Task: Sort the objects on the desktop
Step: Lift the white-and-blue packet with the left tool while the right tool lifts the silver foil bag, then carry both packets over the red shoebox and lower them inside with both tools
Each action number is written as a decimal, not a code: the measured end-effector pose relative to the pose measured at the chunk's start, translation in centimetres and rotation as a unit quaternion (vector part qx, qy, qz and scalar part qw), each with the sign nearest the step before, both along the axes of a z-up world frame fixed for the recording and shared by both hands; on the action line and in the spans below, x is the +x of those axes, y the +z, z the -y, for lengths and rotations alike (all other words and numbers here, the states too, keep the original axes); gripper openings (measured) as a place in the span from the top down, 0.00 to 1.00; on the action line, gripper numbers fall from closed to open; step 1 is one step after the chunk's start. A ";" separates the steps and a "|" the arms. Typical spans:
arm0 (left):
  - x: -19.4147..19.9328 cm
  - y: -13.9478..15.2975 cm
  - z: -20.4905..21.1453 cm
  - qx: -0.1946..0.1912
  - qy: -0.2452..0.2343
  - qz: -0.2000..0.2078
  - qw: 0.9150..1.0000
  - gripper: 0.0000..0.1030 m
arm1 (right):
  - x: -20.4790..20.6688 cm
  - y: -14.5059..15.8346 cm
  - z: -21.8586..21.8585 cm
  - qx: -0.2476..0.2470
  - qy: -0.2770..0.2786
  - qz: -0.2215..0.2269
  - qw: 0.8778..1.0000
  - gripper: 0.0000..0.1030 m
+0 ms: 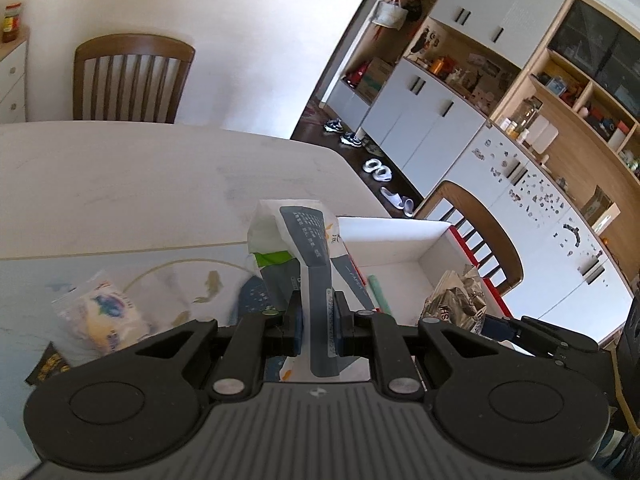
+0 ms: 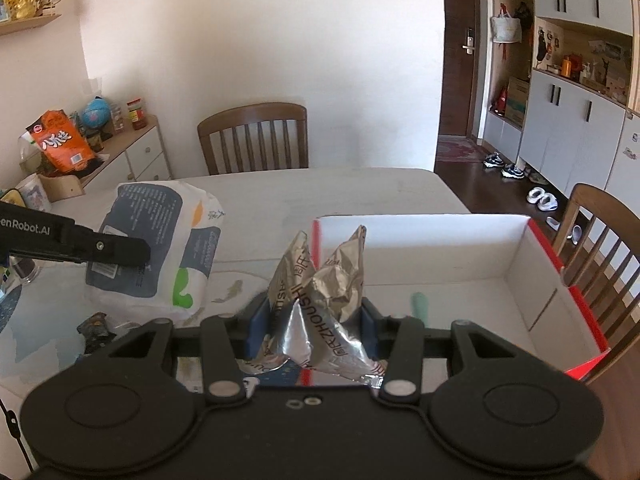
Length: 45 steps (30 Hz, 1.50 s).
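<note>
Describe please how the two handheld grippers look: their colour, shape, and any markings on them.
Both are matte black plastic. The left gripper has two round discs on a ribbed grey body, angled linkage arms with silver pivot pins, and dark blue pads. The right gripper is built the same, with blue pads and silver pins. In the right wrist view, the left gripper's side carries white lettering ending "enRobot.AI". No sleeves or cables show clearly.

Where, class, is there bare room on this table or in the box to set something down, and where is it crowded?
Free: the far tabletop between the chair and the box's back wall; also the box floor, bare except a green tube. Crowded: the near-left mat, with a clear packet, dark wrappers, and both loaded grippers, tissue pack and foil bag.
</note>
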<state>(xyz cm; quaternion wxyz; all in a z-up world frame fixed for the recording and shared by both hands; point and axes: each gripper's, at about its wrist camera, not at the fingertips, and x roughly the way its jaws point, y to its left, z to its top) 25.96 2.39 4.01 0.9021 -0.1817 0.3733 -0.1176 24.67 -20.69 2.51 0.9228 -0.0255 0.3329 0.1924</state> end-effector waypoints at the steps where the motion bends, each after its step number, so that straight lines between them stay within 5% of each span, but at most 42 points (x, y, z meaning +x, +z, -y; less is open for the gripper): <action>1: 0.3 0.0 0.4 0.001 -0.001 0.000 1.000 0.87 | 0.1 0.0 0.4 0.000 -0.001 0.000 1.000 0.56; 20: 3.8 -0.4 9.1 0.019 -0.050 -0.008 0.999 0.87 | 3.0 -0.7 8.2 -0.006 -0.024 -0.005 1.000 0.56; 45: 9.2 -5.8 18.2 0.078 -0.122 -0.080 0.986 0.87 | 9.9 -3.3 12.7 -0.031 -0.018 -0.042 0.998 0.56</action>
